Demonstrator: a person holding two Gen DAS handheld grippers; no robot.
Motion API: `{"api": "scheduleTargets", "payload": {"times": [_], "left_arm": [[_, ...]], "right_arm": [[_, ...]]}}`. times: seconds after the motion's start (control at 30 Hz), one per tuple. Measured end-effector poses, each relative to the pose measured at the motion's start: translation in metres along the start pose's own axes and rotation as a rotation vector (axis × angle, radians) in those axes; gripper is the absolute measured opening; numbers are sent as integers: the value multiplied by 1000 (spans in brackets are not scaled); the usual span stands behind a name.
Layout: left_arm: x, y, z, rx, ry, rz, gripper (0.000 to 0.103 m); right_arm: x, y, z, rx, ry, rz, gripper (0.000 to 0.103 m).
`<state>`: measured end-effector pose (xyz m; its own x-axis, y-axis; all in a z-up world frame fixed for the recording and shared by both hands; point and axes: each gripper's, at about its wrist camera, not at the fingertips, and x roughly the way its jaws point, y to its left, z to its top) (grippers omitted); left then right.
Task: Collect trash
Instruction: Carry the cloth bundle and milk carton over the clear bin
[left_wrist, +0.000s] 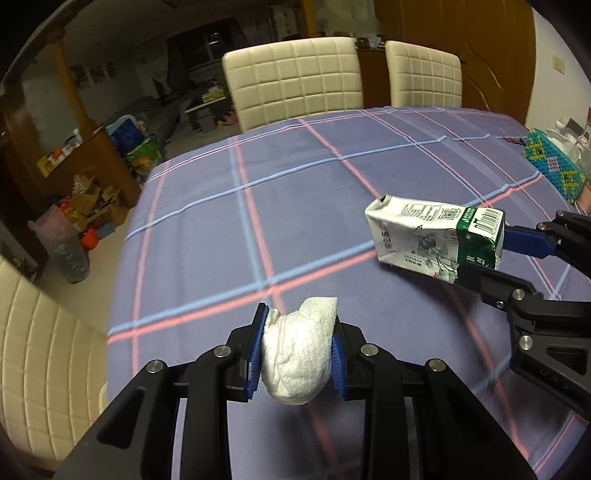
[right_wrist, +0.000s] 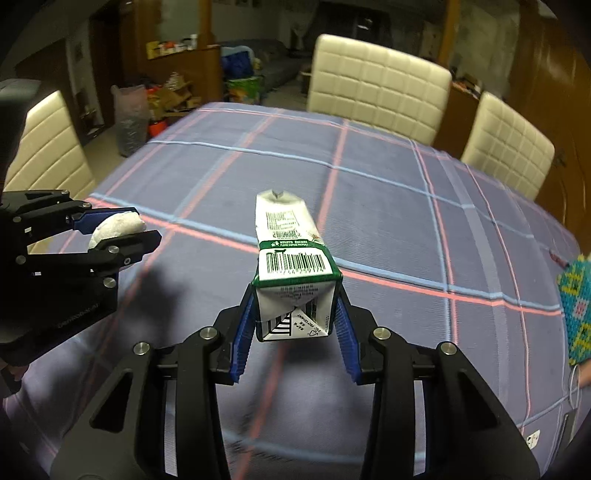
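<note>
While left tool (left_wrist: 297, 345) clamps tissue wad (left_wrist: 299, 354) | right tool (right_wrist: 295, 328) clamps barcoded carton (right_wrist: 291, 254) | print unreadable

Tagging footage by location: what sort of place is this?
Most likely a home dining area: a table under a plaid tablecloth, cream padded chairs around it, and a cluttered living space with boxes behind.

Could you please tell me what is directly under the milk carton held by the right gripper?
Only plaid tablecloth lies beneath the lifted milk carton; the right gripper hides the patch nearest it.
</note>
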<state>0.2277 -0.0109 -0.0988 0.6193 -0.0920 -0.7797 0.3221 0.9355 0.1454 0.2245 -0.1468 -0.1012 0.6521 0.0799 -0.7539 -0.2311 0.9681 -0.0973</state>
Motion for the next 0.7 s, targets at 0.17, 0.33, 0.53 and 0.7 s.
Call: {"api": "scheduleTargets", "payload": {"times": [0.17,0.33,0.53,0.7], "left_arm": [[-22,32,-28,-50,-9,25,29],[-41,72,-56,-107,-19,57,29],[-54,121,-86,-183,-26,96,29],[-57,162,-109,-243,-16,125,29]], "right_arm": [[-24,47,1,-88,-55,31,41],[-40,103,5,-180,-90,74,41],[-44,165,17,-262,-110,119,41],[-40,210,28,-317,-123,150,41]]}}
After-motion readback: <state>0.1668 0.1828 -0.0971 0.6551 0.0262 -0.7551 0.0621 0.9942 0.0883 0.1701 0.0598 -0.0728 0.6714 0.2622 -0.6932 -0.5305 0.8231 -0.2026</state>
